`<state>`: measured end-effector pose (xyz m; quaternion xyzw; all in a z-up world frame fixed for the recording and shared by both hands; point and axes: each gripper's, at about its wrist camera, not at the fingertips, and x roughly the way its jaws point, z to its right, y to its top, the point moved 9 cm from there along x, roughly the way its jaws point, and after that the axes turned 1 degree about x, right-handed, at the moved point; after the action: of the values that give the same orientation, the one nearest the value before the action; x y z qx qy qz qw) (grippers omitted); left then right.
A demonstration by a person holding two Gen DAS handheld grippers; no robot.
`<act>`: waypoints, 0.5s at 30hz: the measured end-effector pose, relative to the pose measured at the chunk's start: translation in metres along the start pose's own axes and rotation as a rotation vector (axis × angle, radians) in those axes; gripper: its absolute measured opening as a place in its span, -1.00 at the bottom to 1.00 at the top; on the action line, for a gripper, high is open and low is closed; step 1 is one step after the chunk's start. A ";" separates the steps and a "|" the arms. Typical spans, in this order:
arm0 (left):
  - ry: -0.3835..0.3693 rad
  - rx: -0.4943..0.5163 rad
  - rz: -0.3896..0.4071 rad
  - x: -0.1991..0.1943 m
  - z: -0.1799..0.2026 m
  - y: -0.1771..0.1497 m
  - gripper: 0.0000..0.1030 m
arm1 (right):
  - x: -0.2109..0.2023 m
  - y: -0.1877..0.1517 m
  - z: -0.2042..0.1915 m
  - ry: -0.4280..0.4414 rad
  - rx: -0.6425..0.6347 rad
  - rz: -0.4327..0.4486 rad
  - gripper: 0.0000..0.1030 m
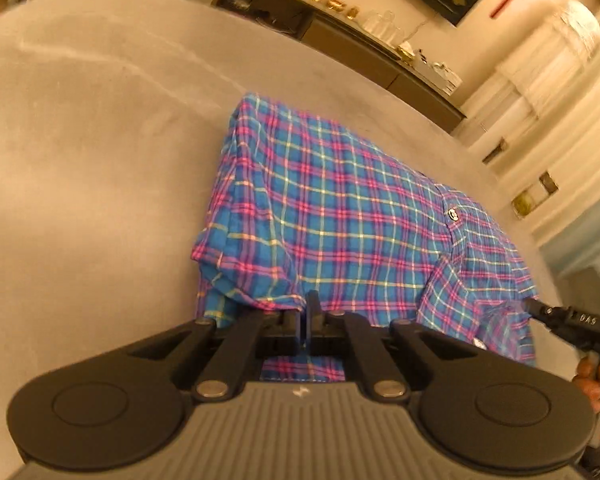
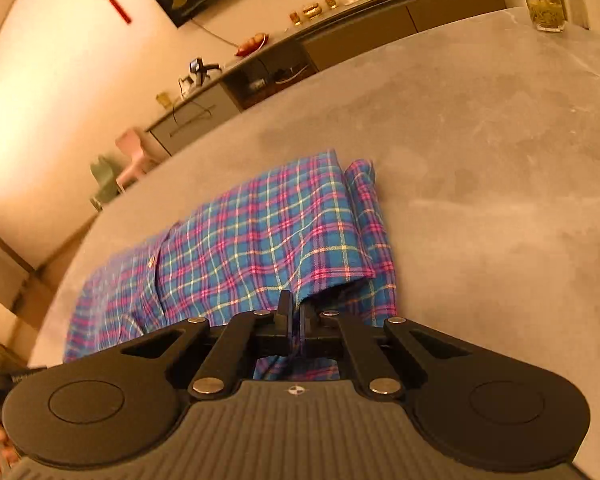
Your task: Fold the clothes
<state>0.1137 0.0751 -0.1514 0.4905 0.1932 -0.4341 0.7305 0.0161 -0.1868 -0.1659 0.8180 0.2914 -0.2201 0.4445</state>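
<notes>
- Two tongs are clamped on the near hem of a plaid shirt (image 1: 340, 216): the left tongs (image 1: 309, 312) are pinched on cloth near the shirt's left corner, and the right tongs (image 2: 295, 312) are pinched on cloth near its right corner, with fabric seen drawn between the closed fingers in each wrist view.
- The step in hand is judged to be the grasp that begins a lengthwise fold, both near corners having been taken.
- The next move is judged to call for both corners to be raised together and carried toward the far edge, kept level with each other so that the hem lands square and no diagonal crease is dragged in.
- The shirt is laid on a grey bench (image 1: 80, 160), stretched away from the tongs toward the far side, its sides already turned in to form a narrow rectangle.
- Blue cloth crossed by pink and yellow lines is seen; a dark button (image 1: 453, 215) sits on the placket, and a folded-in strip lies along the right edge in the right wrist view.
- Slight ripples are visible near both grips.
</notes>
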 end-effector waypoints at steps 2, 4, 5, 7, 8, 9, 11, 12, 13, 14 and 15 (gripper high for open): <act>0.012 0.005 0.010 0.001 0.000 -0.001 -0.92 | -0.001 -0.006 0.002 -0.009 -0.009 -0.009 -0.98; 0.020 -0.007 0.020 0.000 -0.002 -0.001 -0.91 | -0.003 -0.008 0.001 -0.019 -0.020 -0.007 -0.98; 0.024 -0.015 0.026 0.000 -0.002 -0.002 -0.91 | -0.011 -0.008 -0.005 -0.006 -0.036 0.013 -0.98; 0.021 -0.034 0.039 0.000 -0.003 -0.003 -0.91 | -0.026 -0.009 -0.017 0.020 -0.065 0.048 -0.98; 0.031 -0.036 0.049 -0.003 -0.004 -0.002 -0.90 | -0.031 -0.015 -0.020 0.026 -0.073 0.046 -0.97; 0.047 -0.034 0.062 -0.006 -0.005 -0.001 -0.87 | -0.029 -0.023 -0.019 0.017 -0.083 0.022 -0.97; 0.080 -0.030 0.086 -0.013 -0.006 0.002 -0.72 | -0.027 -0.037 -0.014 -0.003 -0.098 -0.020 -0.93; 0.106 -0.005 0.117 -0.022 -0.002 0.003 -0.55 | -0.031 -0.037 -0.012 -0.012 -0.093 -0.016 -0.92; 0.135 0.031 0.155 -0.033 0.004 0.003 -0.47 | -0.040 -0.033 -0.012 -0.007 -0.089 0.009 -0.86; 0.149 0.069 0.192 -0.045 0.014 0.002 -0.47 | -0.048 -0.028 -0.010 -0.012 -0.089 0.039 -0.81; 0.156 0.109 0.229 -0.057 0.024 -0.001 -0.43 | -0.057 -0.021 -0.008 -0.040 -0.099 0.084 -0.69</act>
<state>0.0788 0.0792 -0.1011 0.5803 0.1683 -0.3185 0.7304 -0.0391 -0.1872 -0.1391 0.8019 0.2586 -0.2029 0.4989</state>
